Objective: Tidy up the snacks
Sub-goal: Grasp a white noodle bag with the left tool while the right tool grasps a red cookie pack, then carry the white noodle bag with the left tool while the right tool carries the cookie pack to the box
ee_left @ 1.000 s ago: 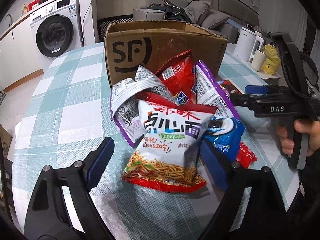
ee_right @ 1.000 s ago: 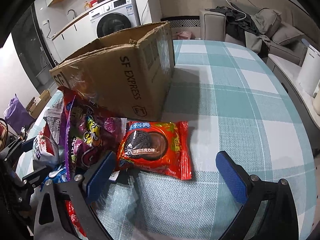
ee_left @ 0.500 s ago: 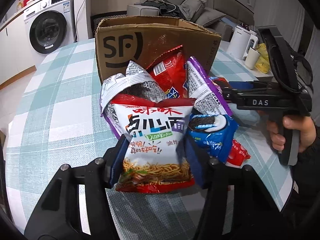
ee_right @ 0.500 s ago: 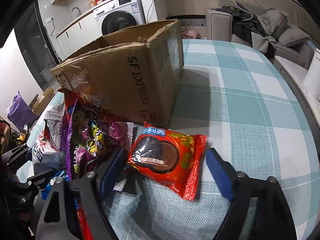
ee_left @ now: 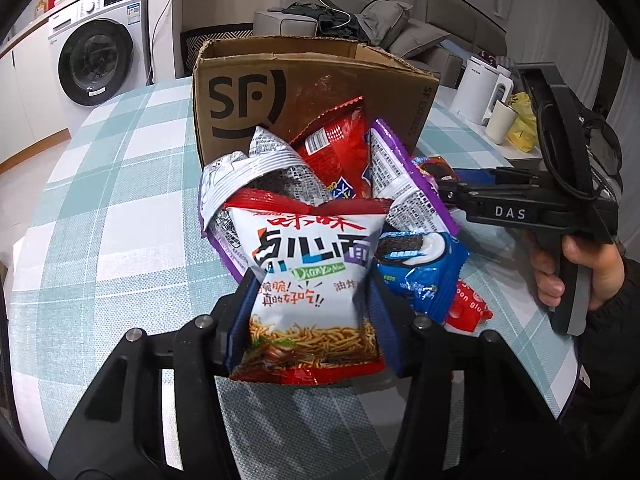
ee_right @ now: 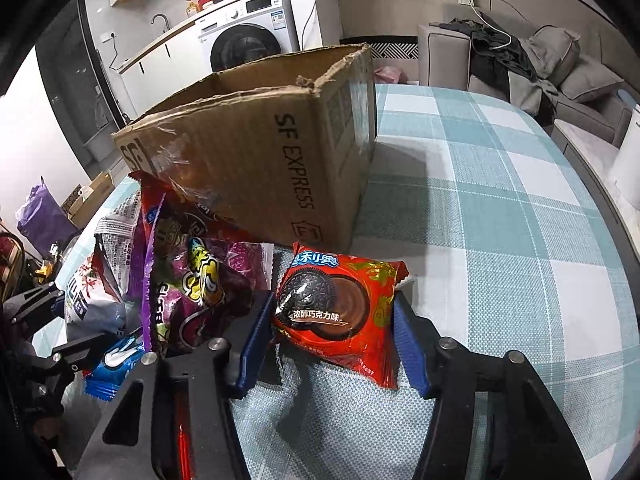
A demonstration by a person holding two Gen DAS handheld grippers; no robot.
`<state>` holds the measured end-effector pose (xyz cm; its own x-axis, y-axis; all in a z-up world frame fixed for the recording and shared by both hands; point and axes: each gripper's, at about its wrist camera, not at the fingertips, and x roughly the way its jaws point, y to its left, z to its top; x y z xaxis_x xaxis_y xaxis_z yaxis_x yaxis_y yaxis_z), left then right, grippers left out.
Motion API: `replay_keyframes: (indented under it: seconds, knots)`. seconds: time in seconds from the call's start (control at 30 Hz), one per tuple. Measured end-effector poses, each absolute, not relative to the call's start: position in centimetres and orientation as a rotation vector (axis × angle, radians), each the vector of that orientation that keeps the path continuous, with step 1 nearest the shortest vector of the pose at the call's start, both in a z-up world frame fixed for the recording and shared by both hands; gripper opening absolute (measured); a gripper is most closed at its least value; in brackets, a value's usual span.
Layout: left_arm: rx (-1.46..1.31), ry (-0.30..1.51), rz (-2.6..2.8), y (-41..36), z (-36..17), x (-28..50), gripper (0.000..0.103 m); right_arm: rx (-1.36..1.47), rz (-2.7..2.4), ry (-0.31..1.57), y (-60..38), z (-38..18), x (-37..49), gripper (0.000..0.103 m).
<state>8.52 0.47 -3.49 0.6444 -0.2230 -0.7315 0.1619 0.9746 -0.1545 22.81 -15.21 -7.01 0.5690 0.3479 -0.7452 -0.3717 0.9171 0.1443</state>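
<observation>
Left wrist view: the left gripper (ee_left: 308,312) clenches the noodle bag (ee_left: 316,280) and the right gripper (ee_right: 326,334), jaws just closing, squeezes the red cookie pack (ee_right: 336,308); next, probably lifting both into the box (ee_left: 316,92) ahead.

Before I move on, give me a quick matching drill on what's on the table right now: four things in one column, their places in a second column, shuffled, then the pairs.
Things:
1. noodle packet
2. red cookie packet
3. blue cookie packet
4. cardboard box

Places:
A. behind the snack pile, open at the top
B. between the right gripper pads
C. between the left gripper pads
D. flat on the tablecloth, beside the noodle packet

Pairs: 1-C, 2-B, 3-D, 4-A
</observation>
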Motion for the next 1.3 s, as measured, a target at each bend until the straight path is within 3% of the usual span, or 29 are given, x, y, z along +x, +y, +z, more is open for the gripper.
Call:
replay_keyframes:
  seconds: [0.73, 1.3]
  knots:
    - [-0.101, 0.778, -0.204, 1.1, -0.9, 7.4, 0.049, -0.055, 0.406, 0.764, -15.4, -3.9, 19.9, 0.054]
    - [-0.076, 0.678, -0.165, 1.2, 4.5, 8.5, 0.049, -0.045, 0.425, 0.652, -16.1, 1.0, 16.6, 0.054]
